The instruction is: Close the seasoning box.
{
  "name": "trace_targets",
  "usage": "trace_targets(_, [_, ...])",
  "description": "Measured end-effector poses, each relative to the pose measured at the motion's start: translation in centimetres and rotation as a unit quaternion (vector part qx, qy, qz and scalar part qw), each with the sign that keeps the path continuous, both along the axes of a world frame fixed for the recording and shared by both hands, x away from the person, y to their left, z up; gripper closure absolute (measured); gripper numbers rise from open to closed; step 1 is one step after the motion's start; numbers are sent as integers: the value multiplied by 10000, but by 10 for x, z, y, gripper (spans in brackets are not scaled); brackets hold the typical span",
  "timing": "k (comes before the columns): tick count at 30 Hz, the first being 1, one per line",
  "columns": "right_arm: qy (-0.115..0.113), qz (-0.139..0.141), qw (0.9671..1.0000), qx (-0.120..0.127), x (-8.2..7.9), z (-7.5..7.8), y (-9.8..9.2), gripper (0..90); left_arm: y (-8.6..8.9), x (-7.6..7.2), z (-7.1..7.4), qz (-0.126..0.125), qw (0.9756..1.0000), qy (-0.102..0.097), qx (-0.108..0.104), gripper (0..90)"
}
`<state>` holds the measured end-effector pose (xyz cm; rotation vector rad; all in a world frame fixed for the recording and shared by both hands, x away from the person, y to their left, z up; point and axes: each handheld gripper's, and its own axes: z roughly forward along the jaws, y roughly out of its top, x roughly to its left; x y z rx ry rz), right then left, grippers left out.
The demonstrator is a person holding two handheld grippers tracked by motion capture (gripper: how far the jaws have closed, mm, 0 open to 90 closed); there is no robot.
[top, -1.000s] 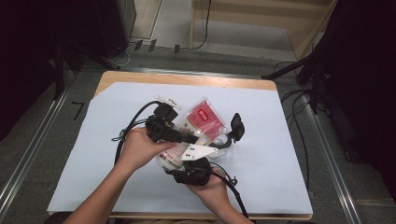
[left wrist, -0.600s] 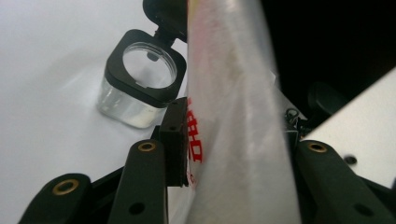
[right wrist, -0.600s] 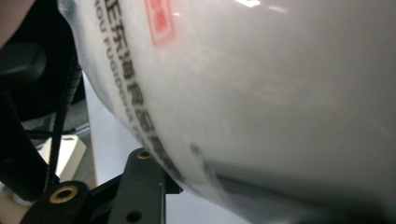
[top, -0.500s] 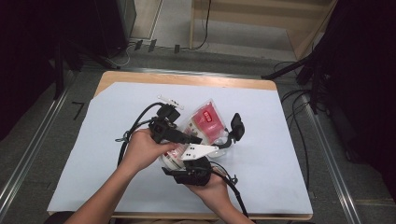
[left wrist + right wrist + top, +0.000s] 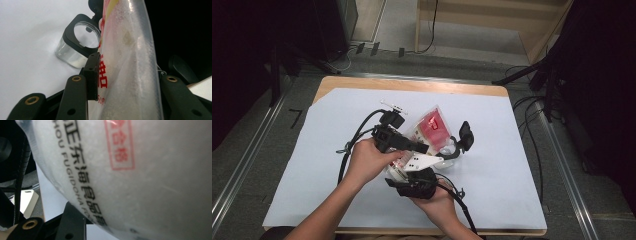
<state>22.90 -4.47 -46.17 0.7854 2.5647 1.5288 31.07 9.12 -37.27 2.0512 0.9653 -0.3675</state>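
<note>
High view has your left tongs (image 5: 424, 148) and right tongs (image 5: 412, 167) meeting on the clear bag (image 5: 432, 127) near the table's (image 5: 512, 200) middle. Left jaws have just been opening, the bag between them; right jaws' hold can't be judged.

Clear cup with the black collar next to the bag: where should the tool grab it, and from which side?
Probably the black collar around the mouth of the clear cup: it is a rigid band, and the clear wall below looks slick. Come from the open white-table side, since the plastic bag stands close against the other side.
</note>
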Motion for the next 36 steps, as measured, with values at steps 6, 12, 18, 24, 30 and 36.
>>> trace_targets(6, [232,-12,9992,316,3,2,-4,606,0,-2,5,60,9999,-90,-30,554])
trace_targets(12, [385,19,9977,554,6,5,-7,606,3,-3,8,66,9998,-158,41,541])
trace_targets(18, [4,147,9996,242,5,11,-2,597,4,4,14,214,9997,61,141,620])
trace_targets(24, [-33,107,9996,265,10,20,3,599,6,12,23,343,9992,115,139,638])
trace_targets(30, [-83,72,9993,369,12,19,4,603,4,13,23,349,9993,15,139,632])
trace_targets(36, [49,145,9991,404,16,15,4,599,4,16,20,389,9992,-32,125,624])
